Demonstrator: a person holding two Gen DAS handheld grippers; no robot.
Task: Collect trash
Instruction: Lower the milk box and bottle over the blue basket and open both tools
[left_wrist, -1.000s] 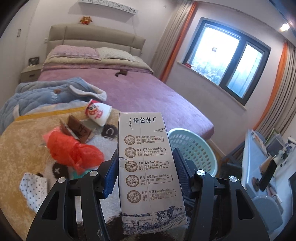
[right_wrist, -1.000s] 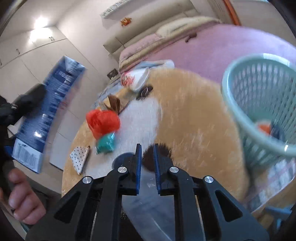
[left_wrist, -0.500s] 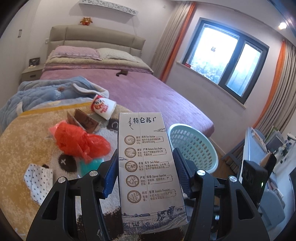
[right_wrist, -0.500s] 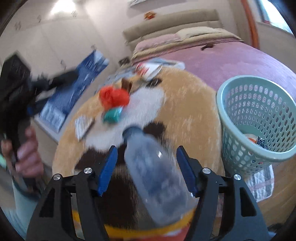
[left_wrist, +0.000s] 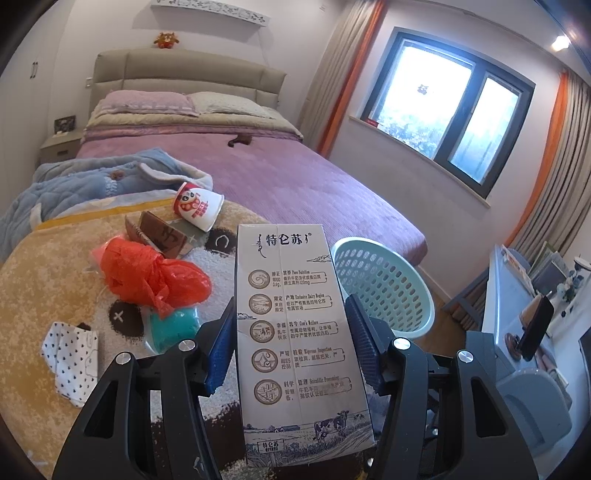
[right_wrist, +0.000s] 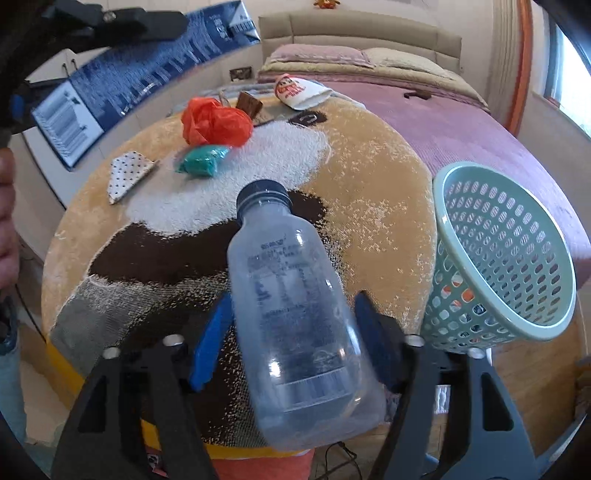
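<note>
My left gripper (left_wrist: 291, 343) is shut on a tall milk carton (left_wrist: 295, 332), held upright above the round rug-covered table (left_wrist: 44, 266). The carton also shows in the right wrist view (right_wrist: 140, 77), blue side, at upper left. My right gripper (right_wrist: 295, 332) is closed around a clear plastic bottle (right_wrist: 291, 306) with a dark cap, held above the table's front edge. A mint-green basket (right_wrist: 502, 254) stands to the right, with some trash inside; it also shows in the left wrist view (left_wrist: 384, 280). On the table lie a red plastic bag (left_wrist: 147, 273), a teal wad (left_wrist: 173, 326), a dotted wrapper (left_wrist: 70, 354), a brown box (left_wrist: 159, 236) and a paper cup (left_wrist: 197, 206).
A bed with a purple cover (left_wrist: 295, 177) and a blue blanket (left_wrist: 81, 184) lies behind the table. A desk with clutter (left_wrist: 524, 310) stands at the right under the window. A person's hand (right_wrist: 7, 221) shows at the left edge of the right wrist view.
My right gripper went from shut and empty to holding the clear bottle, and swung to face the table. The left gripper with the carton shifted slightly left of the basket.
</note>
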